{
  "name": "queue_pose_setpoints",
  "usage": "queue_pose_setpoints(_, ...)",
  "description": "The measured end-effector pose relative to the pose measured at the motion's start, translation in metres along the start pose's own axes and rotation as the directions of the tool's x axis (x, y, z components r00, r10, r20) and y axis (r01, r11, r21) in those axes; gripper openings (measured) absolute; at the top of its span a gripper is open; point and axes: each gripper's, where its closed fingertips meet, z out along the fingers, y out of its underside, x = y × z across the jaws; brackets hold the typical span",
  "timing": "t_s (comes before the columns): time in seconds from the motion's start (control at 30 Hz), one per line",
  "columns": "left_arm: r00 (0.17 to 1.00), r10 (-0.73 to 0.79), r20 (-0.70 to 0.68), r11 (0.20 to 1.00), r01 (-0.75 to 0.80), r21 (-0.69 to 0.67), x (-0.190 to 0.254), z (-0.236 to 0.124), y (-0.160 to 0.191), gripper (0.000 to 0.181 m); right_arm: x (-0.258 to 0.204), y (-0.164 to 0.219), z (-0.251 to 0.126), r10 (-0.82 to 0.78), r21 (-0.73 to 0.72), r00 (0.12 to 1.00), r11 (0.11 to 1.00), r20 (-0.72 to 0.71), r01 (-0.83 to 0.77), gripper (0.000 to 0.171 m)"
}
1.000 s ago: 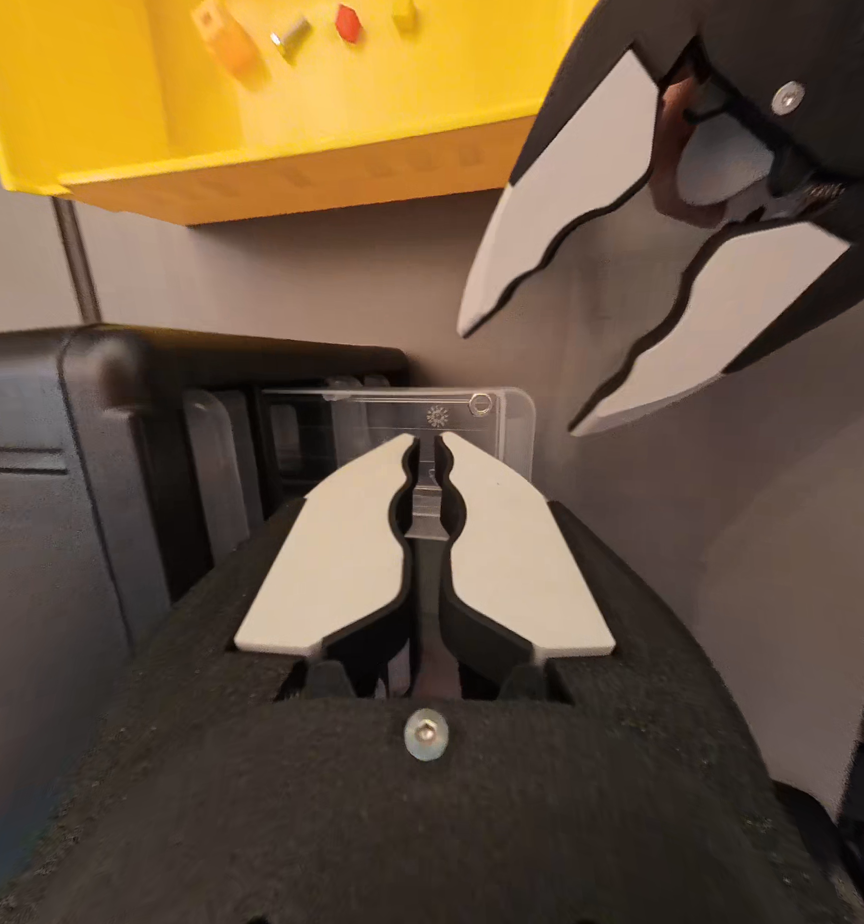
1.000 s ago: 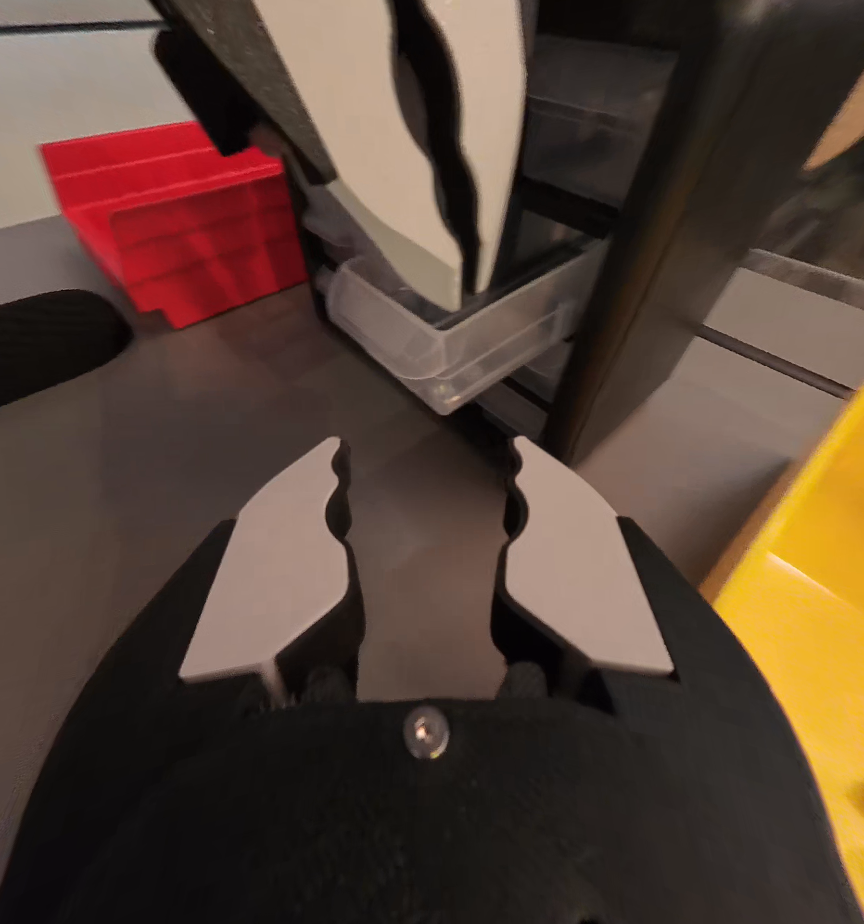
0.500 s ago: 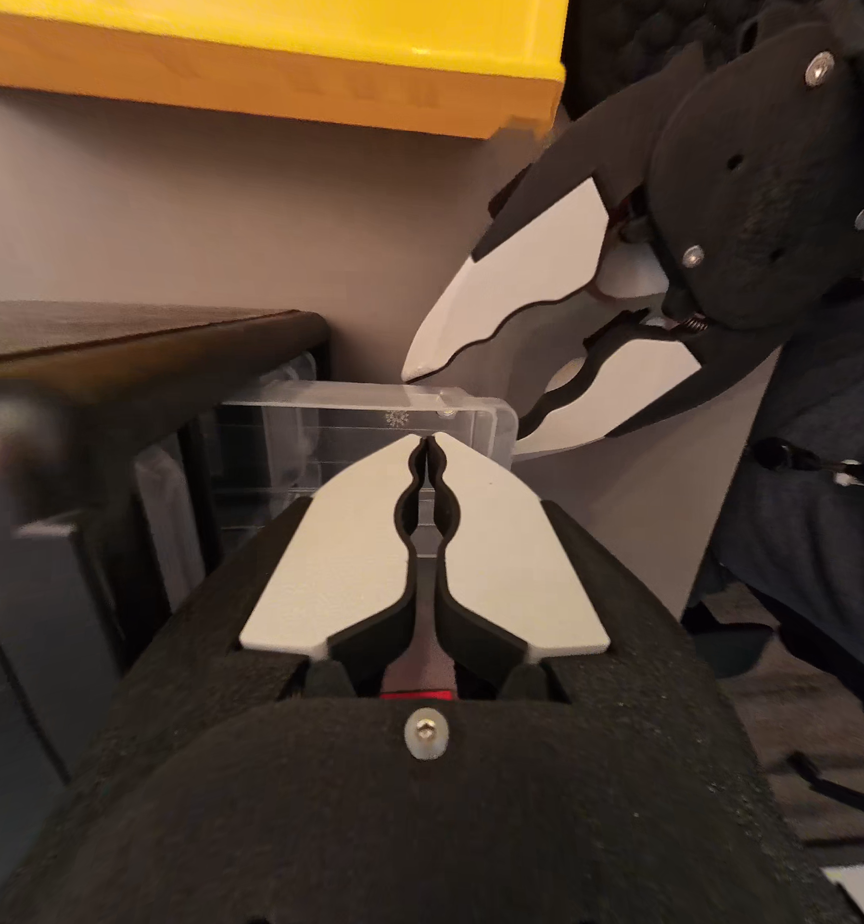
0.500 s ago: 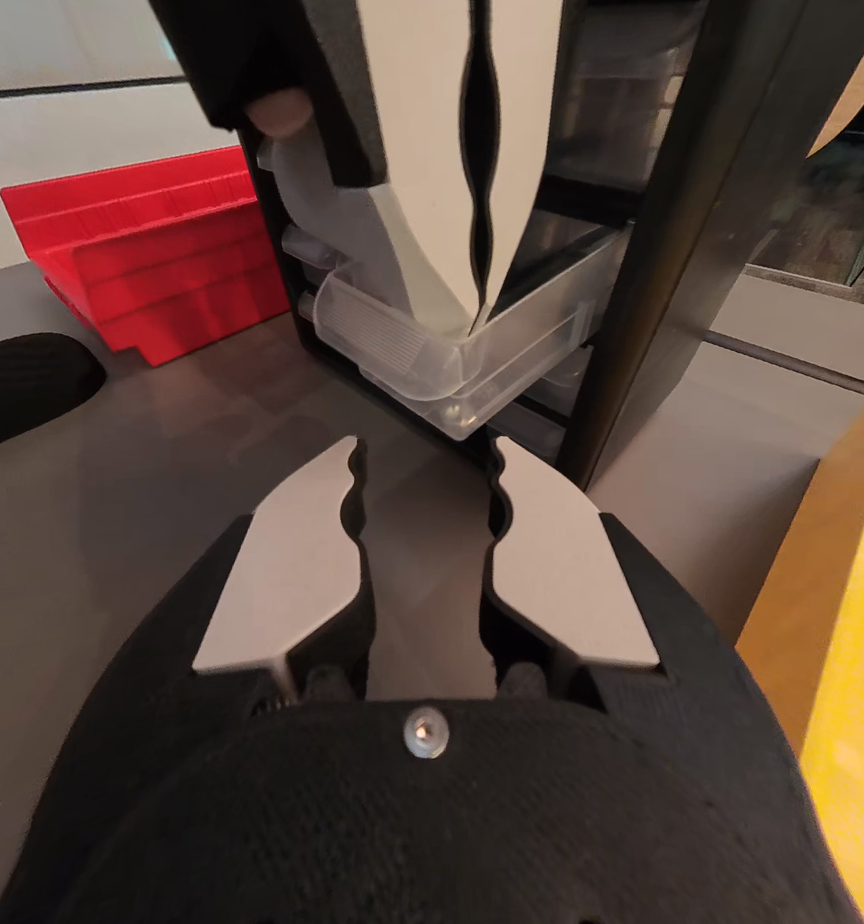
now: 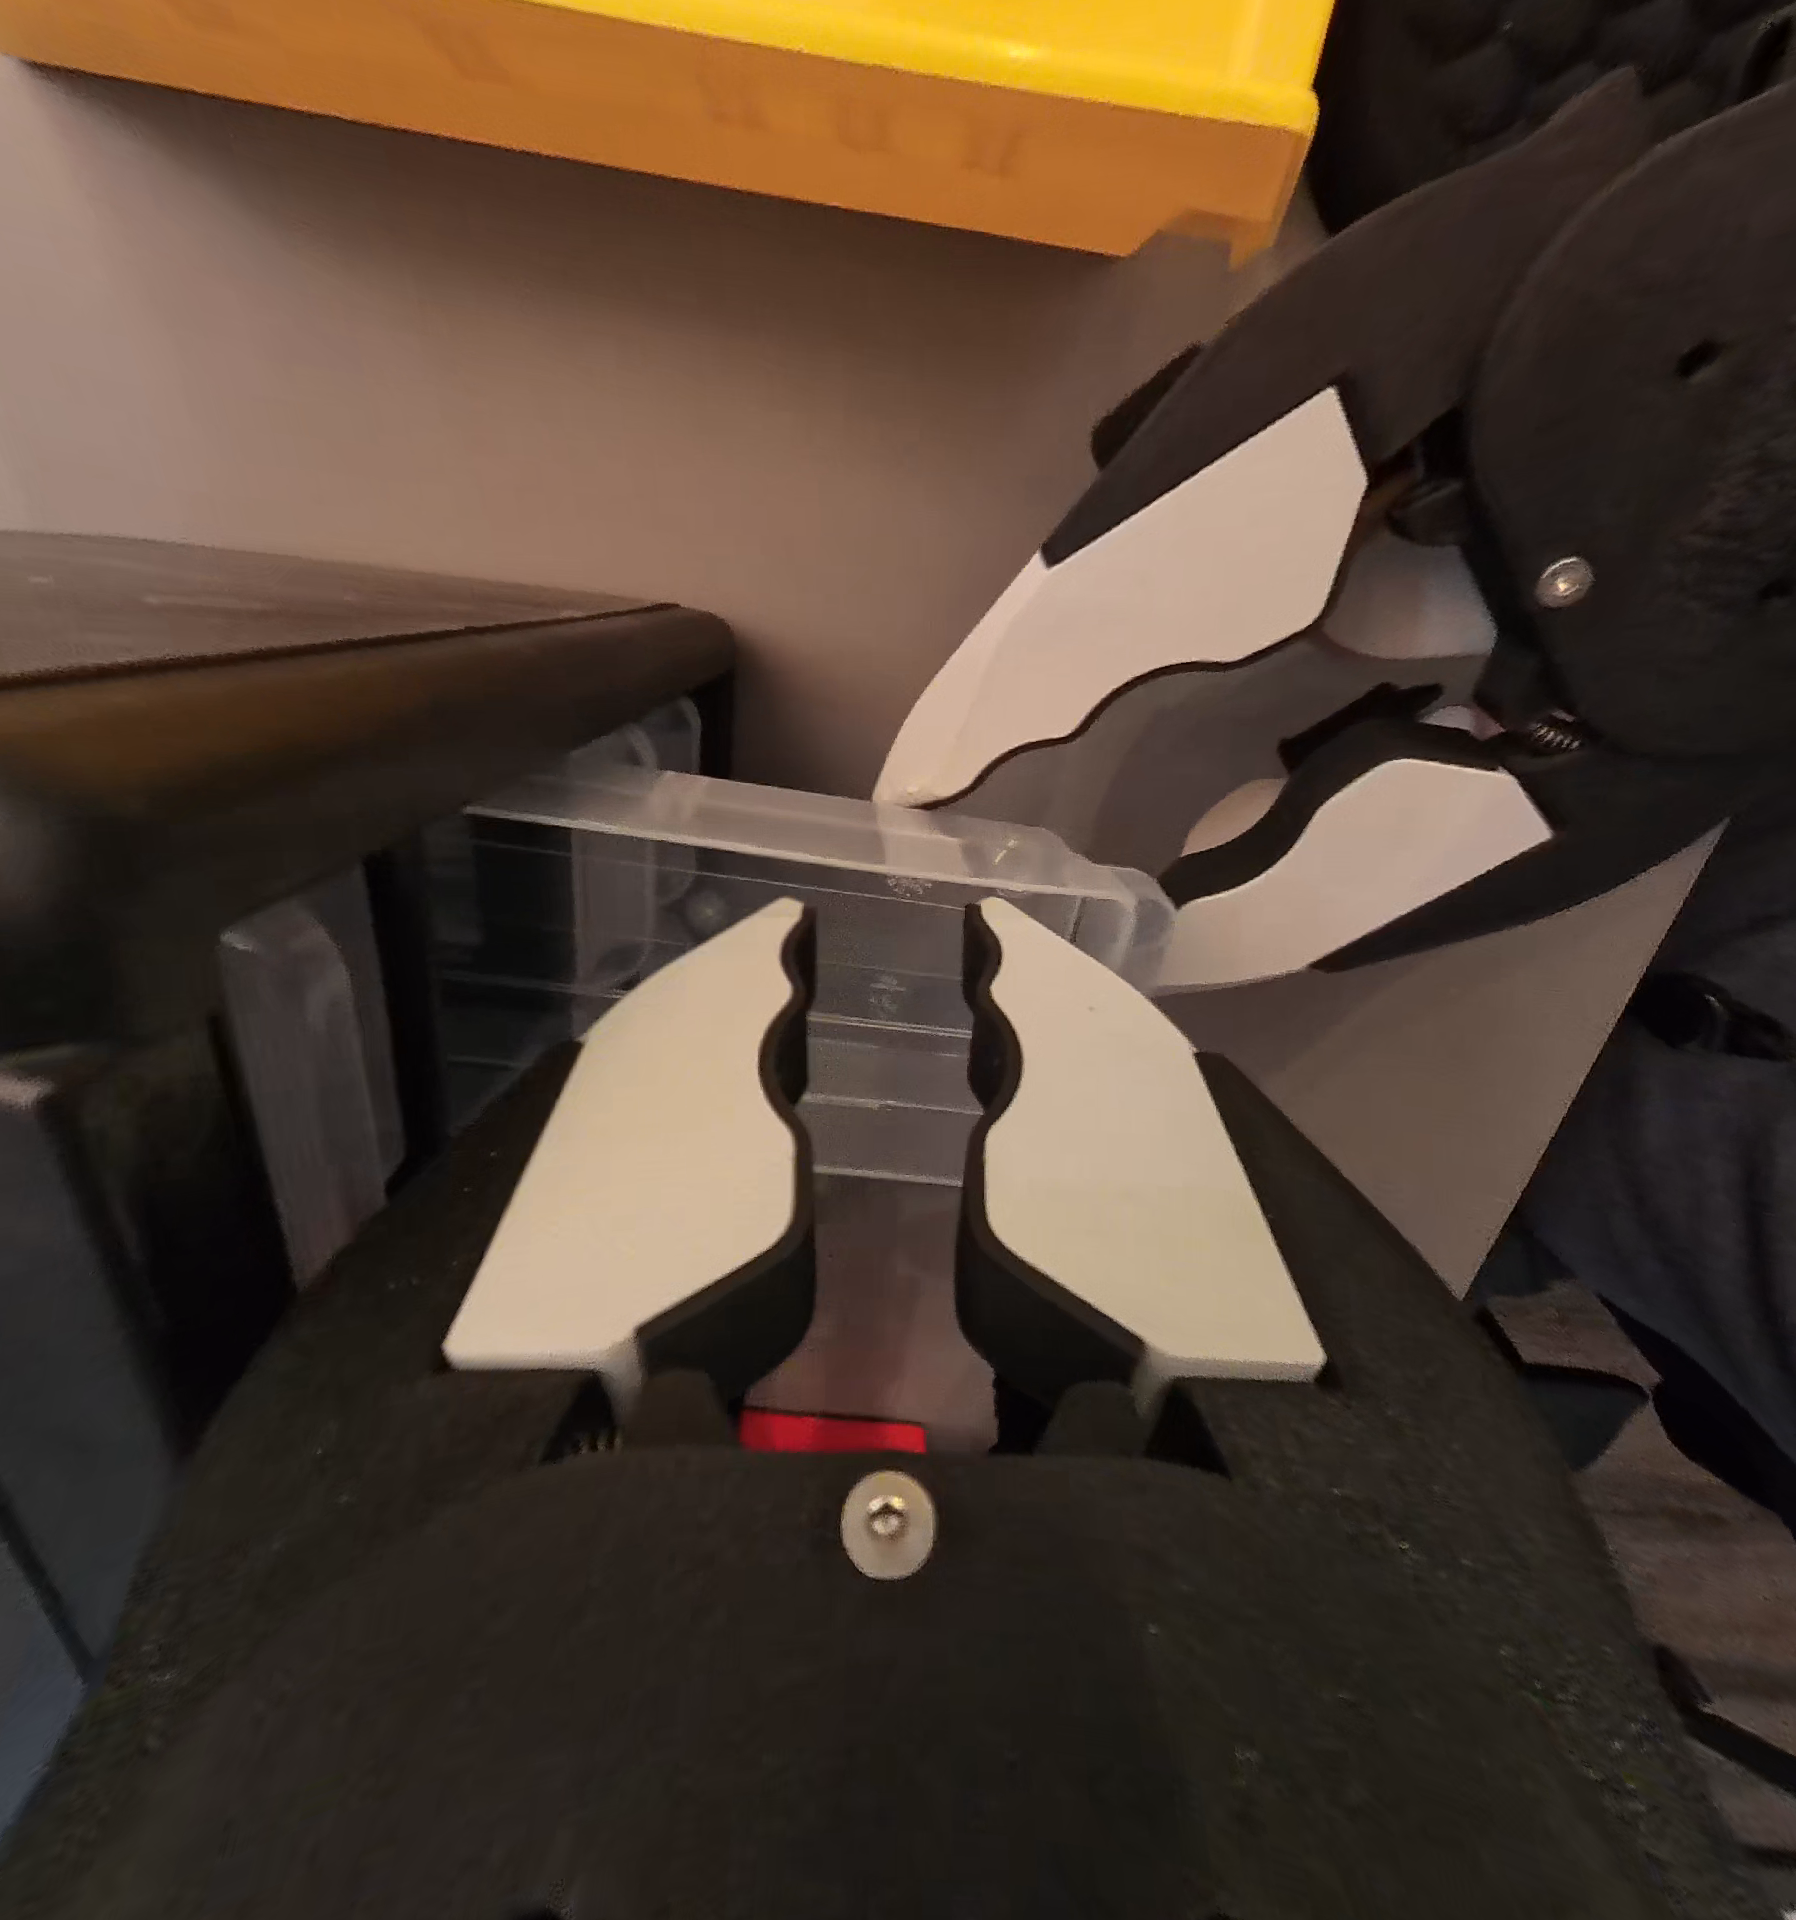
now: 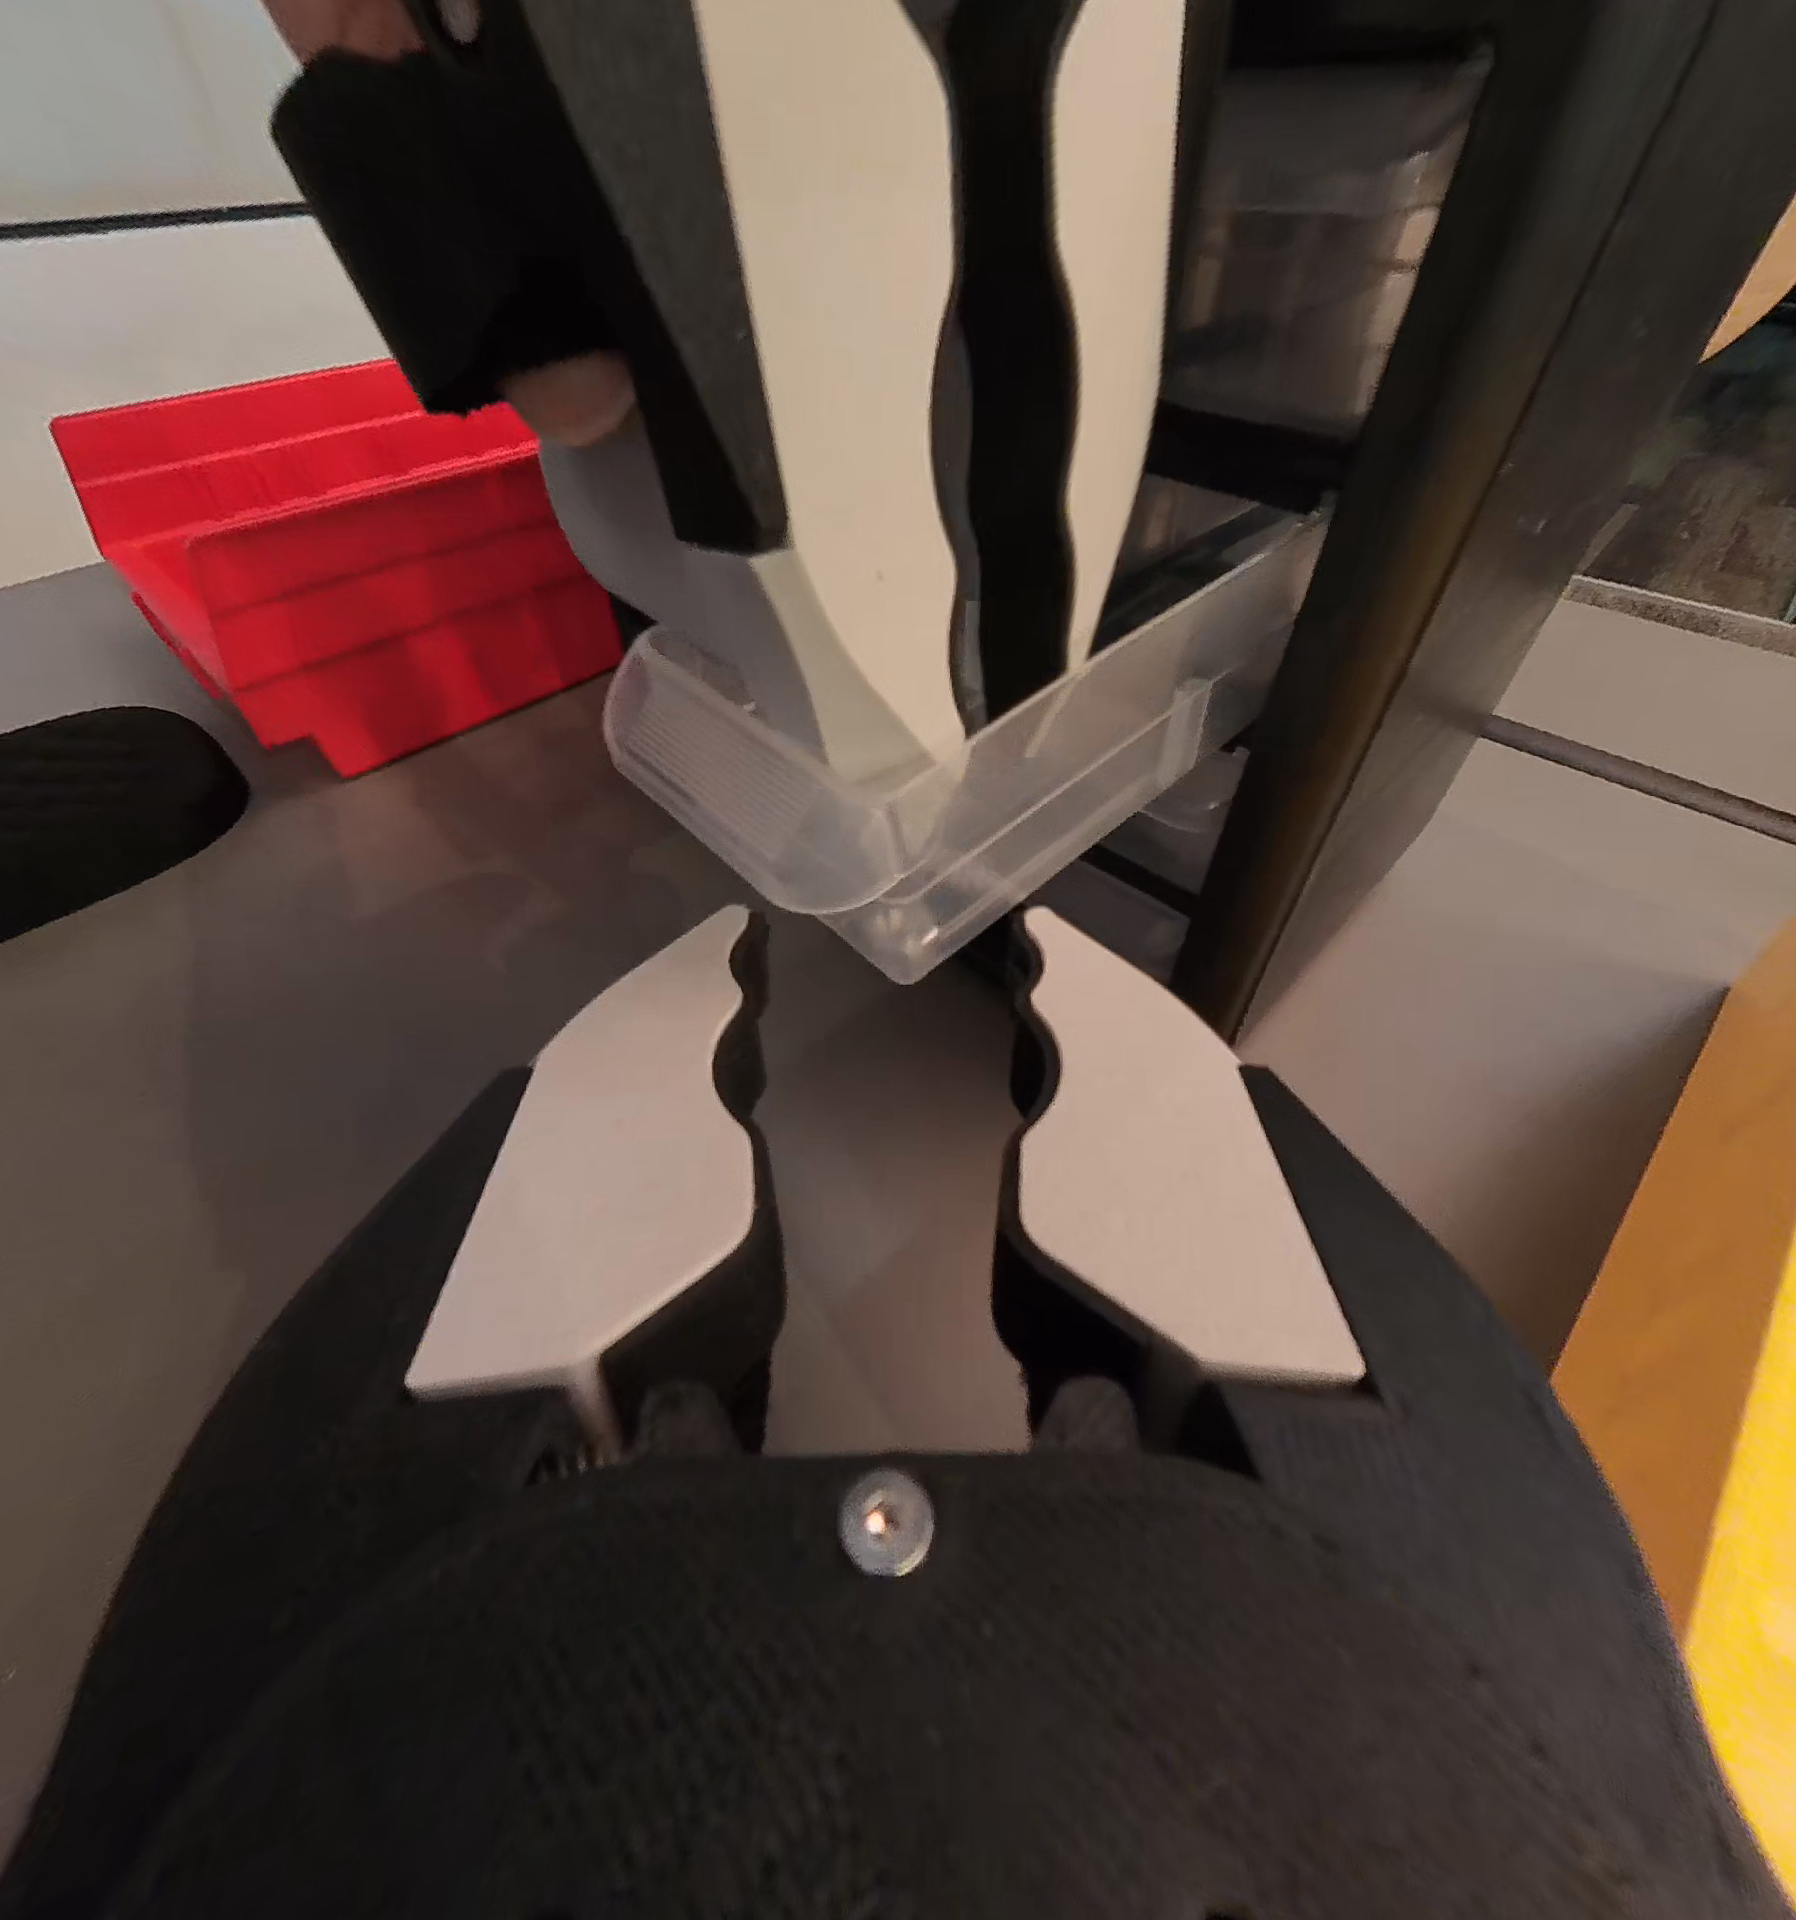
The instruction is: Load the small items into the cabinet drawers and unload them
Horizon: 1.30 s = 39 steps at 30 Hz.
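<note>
A clear plastic drawer (image 5: pixel 769 831) sticks out of the black cabinet (image 5: pixel 250 665). My left gripper (image 5: pixel 889 914) is open, its fingertips on either side of the drawer's front and not clamping it. My right gripper (image 5: pixel 1045 847) is open at the drawer's right front corner, its upper fingertip touching the top rim. In the right wrist view the drawer's corner (image 6: pixel 873 831) lies just beyond my right gripper (image 6: pixel 886 920), and the left gripper (image 6: pixel 977 717) comes down from above onto the drawer. What the drawer holds is unclear.
A yellow bin (image 5: pixel 873 135) stands beyond the cabinet and at the right edge of the right wrist view (image 6: pixel 1787 1351). A red bin (image 6: pixel 354 603) sits on the grey table (image 6: pixel 198 1143) to the left. A black padded object (image 6: pixel 63 821) lies at far left. The grippers are tip to tip, or close to it.
My left gripper was shut on the drawer's front handle and has opened. My right gripper has moved in to the drawer's corner and stayed open.
</note>
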Motion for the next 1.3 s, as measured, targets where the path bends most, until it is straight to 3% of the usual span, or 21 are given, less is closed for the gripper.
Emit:
queue_pose_setpoints(0.1, 1.0, -0.022, 0.004, 0.999, 0.022, -0.023, -0.002, 0.001, 0.002, 0.038, 0.001, 0.005, 0.004, -0.003, -0.029, 1.0, 1.0, -0.003, 0.003, 0.045)
queue_pose_setpoints(0.3, 0.999, 0.003, 0.033, 0.998, -0.001, -0.07, -0.003, 0.003, 0.003, 0.043, -0.002, 0.006, 0.007, 0.004, -0.037, 1.0, 0.999, 0.018, -0.004, 0.045)
queue_pose_setpoints(0.47, 1.0, 0.009, 0.029, 0.997, -0.007, -0.08, -0.003, 0.003, 0.003, 0.043, -0.005, 0.006, 0.009, 0.018, -0.038, 0.999, 0.999, 0.04, -0.016, 0.045)
queue_pose_setpoints(0.57, 0.999, 0.025, -0.023, 0.994, -0.027, -0.109, 0.003, 0.003, 0.004, 0.032, -0.006, 0.005, 0.01, 0.017, -0.035, 0.999, 0.999, 0.046, -0.015, 0.044)
queue_pose_setpoints(1.3, 0.996, 0.039, -0.08, 0.962, -0.06, -0.268, 0.018, 0.007, 0.016, 0.032, -0.022, 0.005, 0.009, 0.03, -0.002, 0.993, 1.0, 0.116, -0.03, 0.039)
